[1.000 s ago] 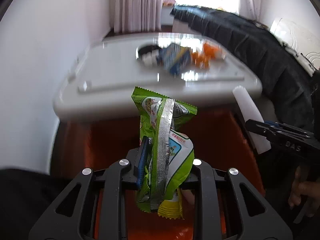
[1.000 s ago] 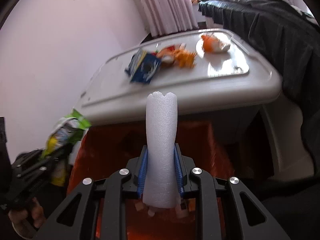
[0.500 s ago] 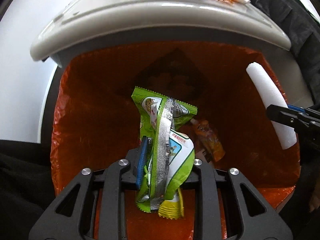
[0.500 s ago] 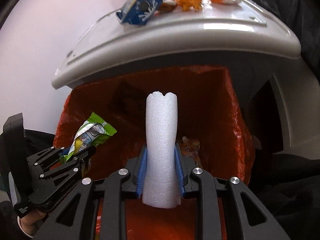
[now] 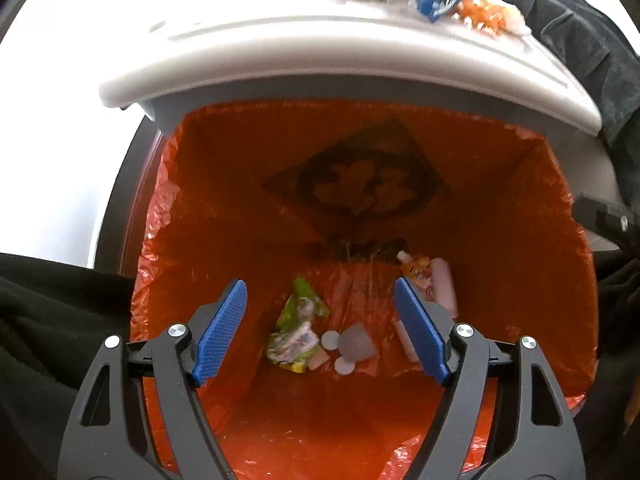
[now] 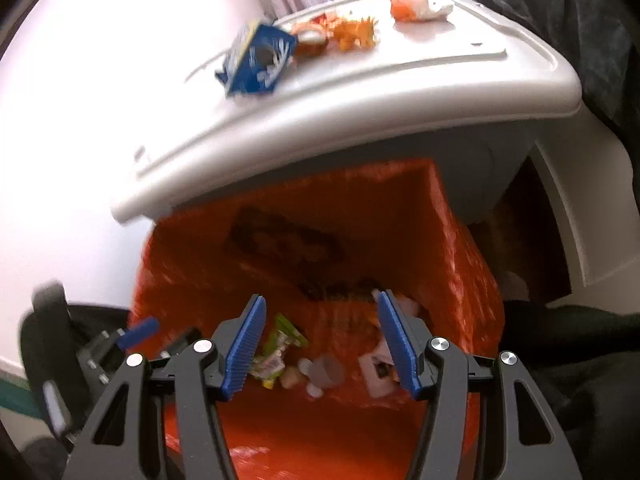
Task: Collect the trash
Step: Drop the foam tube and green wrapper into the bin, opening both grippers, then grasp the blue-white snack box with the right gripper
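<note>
Both grippers hang open and empty over a bin lined with an orange bag (image 5: 240, 200), also in the right wrist view (image 6: 460, 248). My left gripper (image 5: 320, 292) is above a green snack wrapper (image 5: 298, 328) lying on the bag's bottom. My right gripper (image 6: 320, 306) is above the same wrapper (image 6: 280, 350). A white foam tube (image 5: 446, 284) lies at the right side of the bottom, next to an orange pouch (image 5: 416, 266). Small white and grey pieces (image 5: 352, 346) lie in the middle.
A grey table (image 5: 320, 56) overhangs the bin's far side. A blue packet (image 6: 256, 60), orange scraps (image 6: 356, 30) and a white-orange wad (image 6: 416, 4) lie on it. A dark cloth (image 5: 592, 48) drapes at the right. The left gripper (image 6: 132, 334) shows at the right view's left.
Both grippers have opened over the bin. The green wrapper has dropped from the left one and the foam tube from the right one; both now lie on the bag's bottom.
</note>
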Demonstrator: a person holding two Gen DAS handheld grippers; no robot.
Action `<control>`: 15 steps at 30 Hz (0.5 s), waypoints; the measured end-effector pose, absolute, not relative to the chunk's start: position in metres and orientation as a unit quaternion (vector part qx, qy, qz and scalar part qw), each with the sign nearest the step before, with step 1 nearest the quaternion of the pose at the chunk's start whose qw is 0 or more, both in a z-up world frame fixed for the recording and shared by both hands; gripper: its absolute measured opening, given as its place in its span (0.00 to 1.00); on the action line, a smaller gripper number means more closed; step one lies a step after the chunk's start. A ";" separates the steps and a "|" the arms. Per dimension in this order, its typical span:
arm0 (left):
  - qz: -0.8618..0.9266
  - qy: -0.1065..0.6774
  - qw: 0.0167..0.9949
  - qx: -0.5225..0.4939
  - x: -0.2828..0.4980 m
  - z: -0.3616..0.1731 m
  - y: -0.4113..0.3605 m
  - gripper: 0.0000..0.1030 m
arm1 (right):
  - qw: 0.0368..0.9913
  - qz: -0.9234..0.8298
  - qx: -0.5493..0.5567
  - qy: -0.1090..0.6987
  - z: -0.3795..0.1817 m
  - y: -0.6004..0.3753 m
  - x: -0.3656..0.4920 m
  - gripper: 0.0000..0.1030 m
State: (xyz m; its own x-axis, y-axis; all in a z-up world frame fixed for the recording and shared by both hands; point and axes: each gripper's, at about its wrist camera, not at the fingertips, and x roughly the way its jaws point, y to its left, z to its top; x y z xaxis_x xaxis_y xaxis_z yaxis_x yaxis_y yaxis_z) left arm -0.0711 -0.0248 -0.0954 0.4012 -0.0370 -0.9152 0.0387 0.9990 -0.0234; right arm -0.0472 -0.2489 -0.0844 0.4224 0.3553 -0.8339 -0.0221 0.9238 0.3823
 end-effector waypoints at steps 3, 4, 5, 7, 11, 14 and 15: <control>-0.031 0.529 0.848 -0.006 -0.075 -0.084 -0.023 0.72 | 0.830 0.122 0.187 0.512 -0.070 -0.246 -0.023 0.59; -0.033 0.525 0.851 -0.006 -0.074 -0.082 -0.024 0.72 | 0.832 0.128 0.202 0.501 -0.062 -0.244 -0.009 0.60; -0.034 0.521 0.853 -0.006 -0.075 -0.079 -0.025 0.72 | 0.834 0.129 0.211 0.493 -0.057 -0.243 0.001 0.63; -0.037 0.513 0.858 -0.004 -0.076 -0.077 -0.026 0.72 | 0.838 0.131 0.229 0.477 -0.046 -0.240 0.024 0.72; -0.038 0.494 0.868 0.004 -0.080 -0.070 -0.028 0.72 | 0.833 0.137 0.287 0.452 -0.038 -0.231 0.079 0.74; -0.038 0.486 0.873 0.003 -0.080 -0.068 -0.026 0.72 | 0.827 0.118 0.317 0.449 -0.043 -0.226 0.113 0.79; -0.038 0.485 0.874 0.001 -0.080 -0.068 -0.025 0.72 | 0.826 0.115 0.322 0.448 -0.045 -0.229 0.119 0.79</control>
